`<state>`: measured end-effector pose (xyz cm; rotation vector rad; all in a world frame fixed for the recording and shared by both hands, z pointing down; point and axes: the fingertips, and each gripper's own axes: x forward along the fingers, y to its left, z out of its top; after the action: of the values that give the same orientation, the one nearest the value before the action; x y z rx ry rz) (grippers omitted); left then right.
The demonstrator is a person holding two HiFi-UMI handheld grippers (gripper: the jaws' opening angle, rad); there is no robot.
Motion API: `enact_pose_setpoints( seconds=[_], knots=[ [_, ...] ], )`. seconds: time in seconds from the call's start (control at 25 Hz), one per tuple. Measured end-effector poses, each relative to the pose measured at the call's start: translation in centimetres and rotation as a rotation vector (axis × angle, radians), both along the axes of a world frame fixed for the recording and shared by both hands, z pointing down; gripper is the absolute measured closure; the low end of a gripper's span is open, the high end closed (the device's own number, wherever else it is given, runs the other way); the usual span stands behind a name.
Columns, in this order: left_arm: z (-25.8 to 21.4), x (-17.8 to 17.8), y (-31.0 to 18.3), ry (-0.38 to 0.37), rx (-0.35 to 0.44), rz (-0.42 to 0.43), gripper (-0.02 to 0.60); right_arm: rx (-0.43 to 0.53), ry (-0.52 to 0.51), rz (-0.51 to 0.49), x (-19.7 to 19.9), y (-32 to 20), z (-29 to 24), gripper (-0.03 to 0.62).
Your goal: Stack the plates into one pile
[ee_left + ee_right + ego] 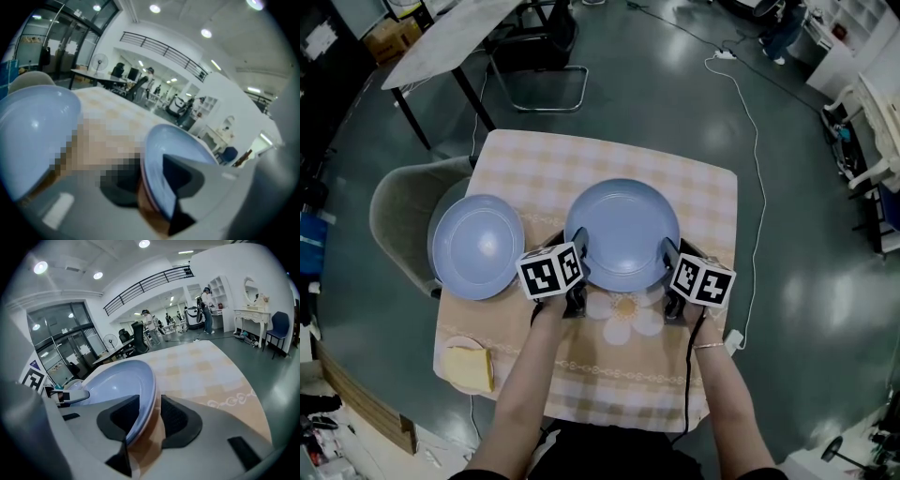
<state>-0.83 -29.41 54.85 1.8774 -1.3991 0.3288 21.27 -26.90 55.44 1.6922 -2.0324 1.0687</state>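
Where a checked cloth covers it, the square tabletop (712, 202) carries two blue plates and one small dish. One grey chair (394, 211) is tucked against its left side.

Of the two plates, the centre plate (623, 230) lies in the middle of the cloth, just beyond a printed flower (623, 307). The second plate (476, 246) sits well apart from it at the left edge, part of its rim hanging out over the chair. Neither plate rests on the other.

Both tongs are on the centre plate's near rim, one to each side. The left tongs (581, 246) are clamped on the left of the rim. In the left gripper view one dark pad lies on the plate's (173, 140) upper face and the other sits under its edge, though a mosaic patch hides part of that jaw. The second plate (33, 136) shows at that view's left. The right tongs (667, 253) are clamped on the right of the rim. In the right gripper view the rim (140, 394) stands between the two pads.

The small pale dish (450, 352) is at the near left corner, with one yellow slab (471, 367) on it.
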Motion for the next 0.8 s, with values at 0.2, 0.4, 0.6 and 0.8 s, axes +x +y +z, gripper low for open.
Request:
enact_pose_setpoints(
  seconds=[0.2,0.4,0.6,0.8],
  knots=[
    [0.2,-0.7,-0.1,-0.012,-0.024,-0.019,0.490,-0.006,0.021,-0.015,-0.4,0.0,0.3,0.482],
    [0.2,-0.6,0.2,-0.047,-0.028,-0.001,0.506,-0.016,0.009,0.005,0.0,0.3,0.3,0.510],
    [-0.7,-0.9,1.6,-0.052,-0.022,-0.014,0.505,-0.016,0.012,-0.014,-0.3,0.8,-0.8,0.507],
    [-2.7,-1.4,3.0,-0.044,0.008,-0.029,0.503,0.018,0.004,-0.030,-1.0,1.3,-3.1,0.510]
  ],
)
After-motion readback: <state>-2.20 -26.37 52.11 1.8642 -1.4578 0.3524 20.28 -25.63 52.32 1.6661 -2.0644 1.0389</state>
